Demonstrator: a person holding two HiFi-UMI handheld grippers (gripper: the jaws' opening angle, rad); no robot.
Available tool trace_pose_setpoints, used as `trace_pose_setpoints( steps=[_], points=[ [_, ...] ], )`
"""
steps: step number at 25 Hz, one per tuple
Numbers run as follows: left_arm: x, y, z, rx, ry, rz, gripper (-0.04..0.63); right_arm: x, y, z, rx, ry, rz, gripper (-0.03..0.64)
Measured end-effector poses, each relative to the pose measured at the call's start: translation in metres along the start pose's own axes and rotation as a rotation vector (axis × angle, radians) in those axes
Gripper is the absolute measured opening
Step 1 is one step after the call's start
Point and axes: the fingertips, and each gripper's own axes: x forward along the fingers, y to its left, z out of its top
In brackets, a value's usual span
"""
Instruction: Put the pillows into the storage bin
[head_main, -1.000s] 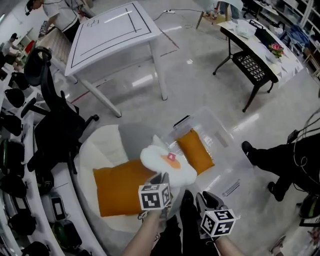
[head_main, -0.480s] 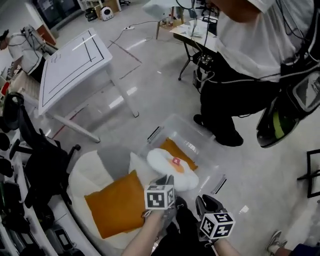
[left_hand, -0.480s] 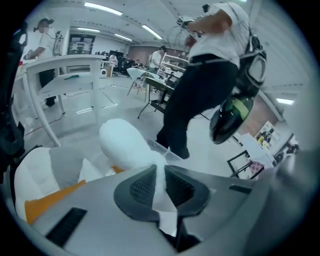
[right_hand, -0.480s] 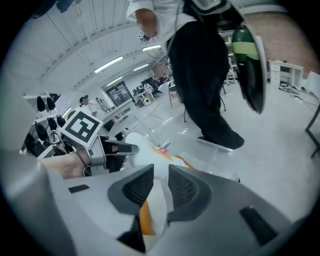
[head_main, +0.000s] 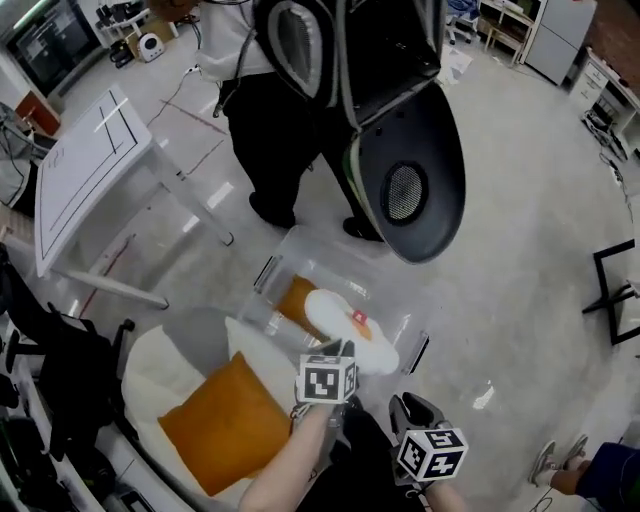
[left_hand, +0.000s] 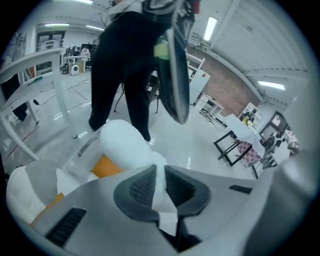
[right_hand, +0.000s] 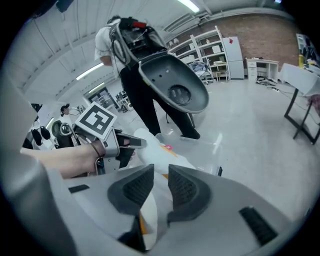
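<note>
1. Left gripper (left_hand: 160, 175): jaws pinched nearly together on a fold of the white pillow (head_main: 345, 322), which hangs over the clear storage bin (head_main: 330, 270).
2. Right gripper (right_hand: 161, 172): jaws apart, nothing clamped (the white pillow lies just beyond them).
3. The bin holds one orange pillow (head_main: 298, 300). A second orange pillow (head_main: 225, 425) lies on a white cushion (head_main: 150, 370) beside the bin.
4. The bin sits on a glossy grey floor (head_main: 530, 230). A person (head_main: 280, 130) stands just behind it, and a white table (head_main: 85, 175) is off to the left.

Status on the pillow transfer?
Left gripper shut on white pillow, over storage bin. Right gripper jaws apart, grip unclear. Person standing at bin's far side.
</note>
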Motion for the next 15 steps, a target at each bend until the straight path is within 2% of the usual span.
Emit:
trace_pose_setpoints(
  steps=[5,9,15],
  points=[
    [0.023,-0.022,-0.001,0.065,0.016,-0.042,0.054,-0.005,-0.014,-0.005,0.039,-0.014,-0.031,0.088],
    [0.036,-0.028,-0.001,0.12,0.022,-0.021,0.094,-0.006,-0.024,-0.008,0.057,-0.017,-0.046,0.087],
    [0.03,-0.018,-0.027,0.089,0.049,-0.03,0.118,-0.004,-0.023,-0.014,0.054,0.002,-0.041,0.087]
  ],
)
